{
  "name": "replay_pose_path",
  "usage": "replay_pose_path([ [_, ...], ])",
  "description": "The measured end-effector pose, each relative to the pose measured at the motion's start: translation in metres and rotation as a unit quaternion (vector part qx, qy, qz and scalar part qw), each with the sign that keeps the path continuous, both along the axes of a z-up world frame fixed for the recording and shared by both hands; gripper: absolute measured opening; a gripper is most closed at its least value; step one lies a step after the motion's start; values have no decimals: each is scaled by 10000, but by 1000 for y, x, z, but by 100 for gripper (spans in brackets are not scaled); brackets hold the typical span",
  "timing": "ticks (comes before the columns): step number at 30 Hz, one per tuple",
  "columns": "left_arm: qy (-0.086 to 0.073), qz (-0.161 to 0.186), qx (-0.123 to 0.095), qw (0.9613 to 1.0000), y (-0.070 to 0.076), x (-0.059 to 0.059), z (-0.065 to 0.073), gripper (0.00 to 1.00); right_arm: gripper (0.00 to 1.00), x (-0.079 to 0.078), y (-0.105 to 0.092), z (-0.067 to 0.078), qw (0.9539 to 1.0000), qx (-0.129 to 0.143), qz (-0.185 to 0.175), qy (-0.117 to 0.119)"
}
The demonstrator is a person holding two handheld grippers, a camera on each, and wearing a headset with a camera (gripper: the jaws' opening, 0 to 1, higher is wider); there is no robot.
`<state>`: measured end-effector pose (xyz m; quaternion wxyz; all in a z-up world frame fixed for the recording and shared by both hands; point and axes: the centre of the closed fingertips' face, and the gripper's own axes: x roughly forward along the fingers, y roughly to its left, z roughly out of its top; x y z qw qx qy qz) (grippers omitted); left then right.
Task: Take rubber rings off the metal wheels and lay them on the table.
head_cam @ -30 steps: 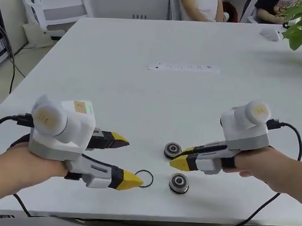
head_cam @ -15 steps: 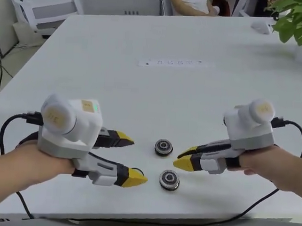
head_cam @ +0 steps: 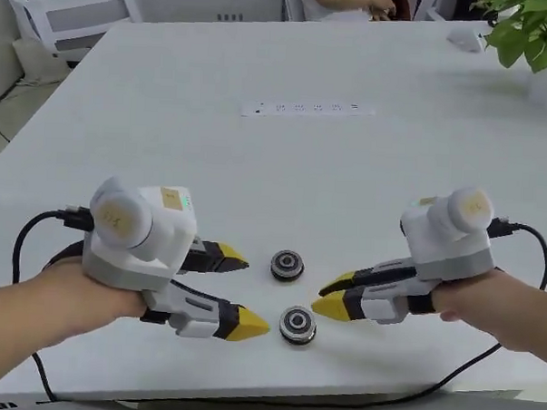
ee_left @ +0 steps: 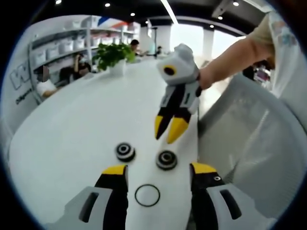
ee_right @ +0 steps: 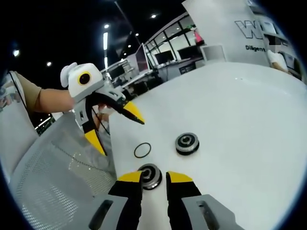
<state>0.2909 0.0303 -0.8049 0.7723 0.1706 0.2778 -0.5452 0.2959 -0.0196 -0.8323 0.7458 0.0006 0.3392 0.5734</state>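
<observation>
Rubber ring [ee_left: 147,195]: thin black loop beside seemingly grooved wheels [ee_left: 166,159].

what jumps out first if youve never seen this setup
Two hand-held, yellow-tipped grippers face each other low over a white table: the left gripper with jaws wide apart, the right gripper with jaws only narrowly apart. Between them lie two small metal wheels, the far wheel and the near wheel. One loose black rubber ring lies flat on the table between the left gripper's jaws.
</observation>
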Motion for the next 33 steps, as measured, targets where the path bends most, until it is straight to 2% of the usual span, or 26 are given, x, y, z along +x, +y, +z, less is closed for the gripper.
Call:
replay_pose_path([
  [6, 68, -64, 46, 9999, -7, 0, -7, 52, 17, -4, -3, -7, 9999, -67, 94, -57],
  [19, 142, -140, 139, 9997, -13, -3, -18, 49, 16, -11, -7, -23, 9990, -208, 330, -222],
  [33, 216, -212, 220, 9993, -21, -4, -29, 43, 15, -13, -4, -32, 9971, -268, 497, -505],
])
